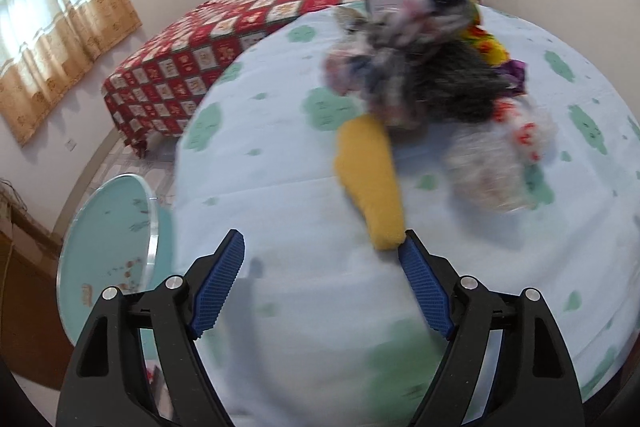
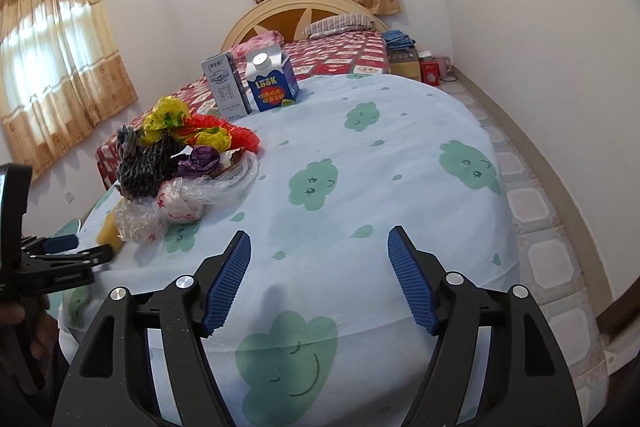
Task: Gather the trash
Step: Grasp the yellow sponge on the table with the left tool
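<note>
Hovering above a round surface [image 2: 400, 155] draped in pale blue cloth with green cloud faces, both grippers stand wide apart at the jaws and carry nothing. The left gripper [image 1: 322, 247] points at a heap of trash [image 1: 436, 79], blurred in its own view: dark netting, crumpled clear plastic, and yellow and red wrappers. A yellow sponge-like piece [image 1: 370, 183] runs from that heap toward the gripper, its near end just beside the right-hand blue pad. From the right wrist view the same heap [image 2: 180, 163] sits to the left and ahead of the right gripper [image 2: 319, 247], well apart from it, with bare cloth between the pads. Beyond the heap stand two cartons side by side near the far edge: a grey one [image 2: 226, 87] and a blue-and-white one [image 2: 272, 81] marked "LOOK". The left gripper [image 2: 60, 251] shows at the left edge, beside the heap.
</note>
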`<state>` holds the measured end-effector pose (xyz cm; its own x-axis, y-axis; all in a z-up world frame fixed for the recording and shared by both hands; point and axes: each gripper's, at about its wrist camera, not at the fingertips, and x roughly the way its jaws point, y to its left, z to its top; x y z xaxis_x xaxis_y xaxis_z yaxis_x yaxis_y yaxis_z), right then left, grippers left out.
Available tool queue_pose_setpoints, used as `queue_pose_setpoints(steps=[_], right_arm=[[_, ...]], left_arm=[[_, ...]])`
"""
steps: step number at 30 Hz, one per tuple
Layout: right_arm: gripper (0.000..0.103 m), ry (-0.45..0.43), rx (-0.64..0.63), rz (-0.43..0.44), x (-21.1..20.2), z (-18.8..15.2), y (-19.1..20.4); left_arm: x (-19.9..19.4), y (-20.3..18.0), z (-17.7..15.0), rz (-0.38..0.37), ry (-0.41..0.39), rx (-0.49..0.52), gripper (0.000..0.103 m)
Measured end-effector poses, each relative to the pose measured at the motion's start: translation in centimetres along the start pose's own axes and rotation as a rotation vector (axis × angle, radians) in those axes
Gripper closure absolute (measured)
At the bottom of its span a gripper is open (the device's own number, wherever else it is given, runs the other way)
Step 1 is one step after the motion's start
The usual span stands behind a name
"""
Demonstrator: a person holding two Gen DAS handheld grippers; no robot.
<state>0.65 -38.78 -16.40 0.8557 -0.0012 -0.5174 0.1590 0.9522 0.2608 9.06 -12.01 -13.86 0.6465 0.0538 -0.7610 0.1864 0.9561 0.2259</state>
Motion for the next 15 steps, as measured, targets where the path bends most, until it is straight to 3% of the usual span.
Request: queue_pose_setpoints(steps=[5, 9, 11, 12, 13, 15], right_arm=[[0.031, 0.001, -0.003, 0.011, 0.0, -0.3, 0.5], [0.031, 0.002, -0.033, 0.012, -0.2, -0.4, 1.5], [0.030, 0.001, -0.043, 0.010, -0.3, -0.5, 1.8], [0.030, 0.001, -0.045, 0.009, -0.3, -0.5, 1.8], [0.030, 0.002, -0.046, 0.009, -0.3, -0.5, 1.9], [0.030, 0.003, -0.044, 0.007, -0.3, -0.5, 1.9]], left_arm=[[-0.6, 2.0, -0.1, 0.027, -0.006, -0.020, 0.025], [-0.6, 0.7, 0.2, -0.012, -0.018, -0.029, 0.026], [-0.3, -0.3, 0.5, -0.030, -0.030, -0.013, 0.032], [-0.1, -0.6, 0.6, -0.038, -0.032, -0.005, 0.045], [0.3, -0.9, 0.7, -0.050, -0.024, 0.003, 0.068], [0.8, -0.9, 0.9, -0.075, -0.006, 0.008, 0.085]])
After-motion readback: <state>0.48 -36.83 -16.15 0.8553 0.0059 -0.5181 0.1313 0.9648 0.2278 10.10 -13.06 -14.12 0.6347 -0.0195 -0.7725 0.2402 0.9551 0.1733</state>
